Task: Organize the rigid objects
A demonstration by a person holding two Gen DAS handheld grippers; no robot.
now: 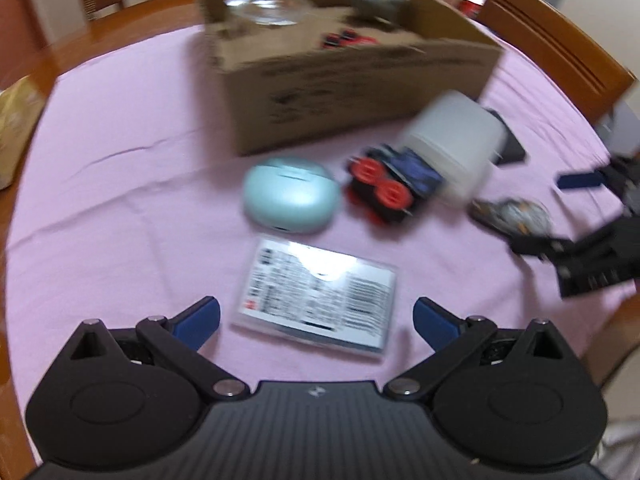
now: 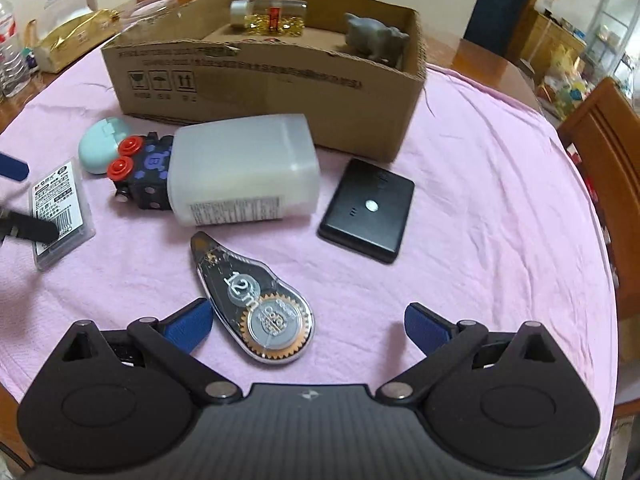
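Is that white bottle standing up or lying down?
Lying down: the white bottle rests on its side on the pink cloth, against the toy.

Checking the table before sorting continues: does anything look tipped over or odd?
Yes. The white plastic bottle lies on its side in front of the cardboard box, its end against the black toy with red wheels, which also lies tipped over. Nothing looks spilled. Both tools are open and empty.

Left gripper [image 1: 316,320] and right gripper [image 2: 308,326]: matte black housings, ribbed centre plate with small pale logo, round side discs, silver pivot pins, black linkage arms, blue finger pads [image 2: 190,326].
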